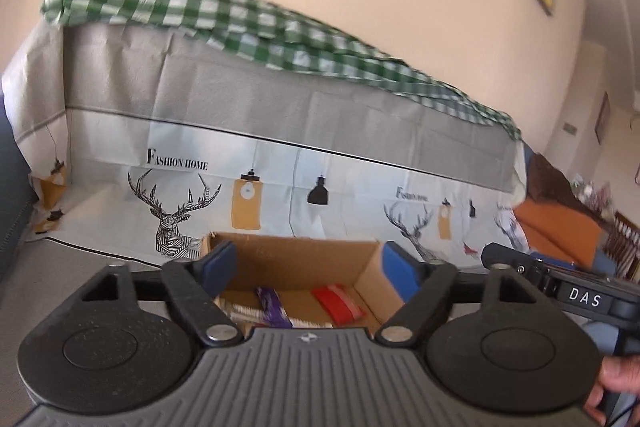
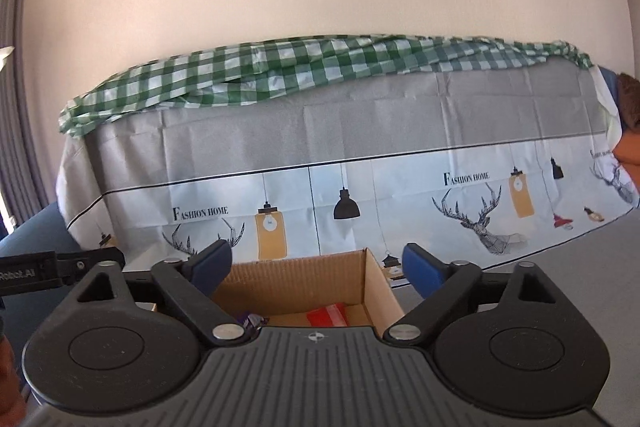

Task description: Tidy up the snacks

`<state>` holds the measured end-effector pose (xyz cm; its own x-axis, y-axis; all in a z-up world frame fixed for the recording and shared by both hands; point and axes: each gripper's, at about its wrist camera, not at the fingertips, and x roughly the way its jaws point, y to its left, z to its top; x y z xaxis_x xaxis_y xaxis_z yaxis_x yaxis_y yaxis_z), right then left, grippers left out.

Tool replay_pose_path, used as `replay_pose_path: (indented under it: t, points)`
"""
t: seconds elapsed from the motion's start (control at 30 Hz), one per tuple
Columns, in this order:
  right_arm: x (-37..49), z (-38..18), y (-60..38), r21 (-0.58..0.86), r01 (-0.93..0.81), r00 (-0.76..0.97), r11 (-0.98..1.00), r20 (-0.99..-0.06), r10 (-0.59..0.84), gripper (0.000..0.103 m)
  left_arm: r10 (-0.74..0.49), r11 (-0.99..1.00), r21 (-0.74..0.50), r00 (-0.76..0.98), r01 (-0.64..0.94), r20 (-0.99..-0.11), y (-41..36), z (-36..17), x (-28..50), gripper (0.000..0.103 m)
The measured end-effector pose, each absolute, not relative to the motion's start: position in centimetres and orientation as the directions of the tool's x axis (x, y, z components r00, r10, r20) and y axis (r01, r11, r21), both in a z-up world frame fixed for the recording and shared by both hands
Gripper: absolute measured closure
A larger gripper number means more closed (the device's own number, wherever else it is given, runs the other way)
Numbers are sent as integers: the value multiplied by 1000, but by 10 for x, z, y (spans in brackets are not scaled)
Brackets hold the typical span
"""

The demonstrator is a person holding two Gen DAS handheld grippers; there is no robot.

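Both grippers face an open cardboard box [image 1: 296,267] low in the centre of each wrist view. Left gripper [image 1: 310,269] has its 2 blue pads spread wide, 1 on each side of the box opening, with nothing between them. Right gripper [image 2: 320,267] is spread just as wide and is also empty; its body shows at the right edge of the left view, with part of a hand below it.

Snacks lie loose on the box floor: a red packet [image 1: 338,303] toward the right wall, a purple wrapper [image 1: 274,309] left of centre, and what may be a pale striped packet [image 1: 244,311] beside it, though blur makes that uncertain. Lying flat inside suggests they were dropped in for storage.

Behind the box hangs a cloth printed with deer and lamps [image 2: 400,195], topped by a green checked cloth [image 2: 300,67].
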<state>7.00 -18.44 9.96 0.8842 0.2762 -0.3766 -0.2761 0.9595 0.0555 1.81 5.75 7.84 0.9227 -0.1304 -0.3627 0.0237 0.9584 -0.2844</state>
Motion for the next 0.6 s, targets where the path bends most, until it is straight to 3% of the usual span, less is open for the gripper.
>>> replay_pose_path:
  t: [0.07,0.13,0.37,0.43,0.5,0.6]
  points:
    - [49,102,-194,33,-296,880,955,-380,286,1,-86,972,-233,929,-1,-360,42,81,-7,5]
    - [27,101,-205,31,-313,873,949,-385,300,1,-69,979,-202,932,-5,-357,26,82,-30,0]
    - [-26,85,-234,74,-283,875,956,-388,289,1,-51,983,-180,886,-37,-460,-8,36,-83,0]
    - [-32,78,-230,50,-262,881,964,-395,260,1,-16,983,-163,833,-89,-554,-11,28,-76,0]
    - [-37,68,-228,45,-263,879,964,-400,258,1,-28,978,-191,853,-85,-521,-6,27,-77,0]
    - [-27,46,-220,13,-258,837,966,-496,231,1,6,970,-192,808,-148,-589,-1,17,-65,0]
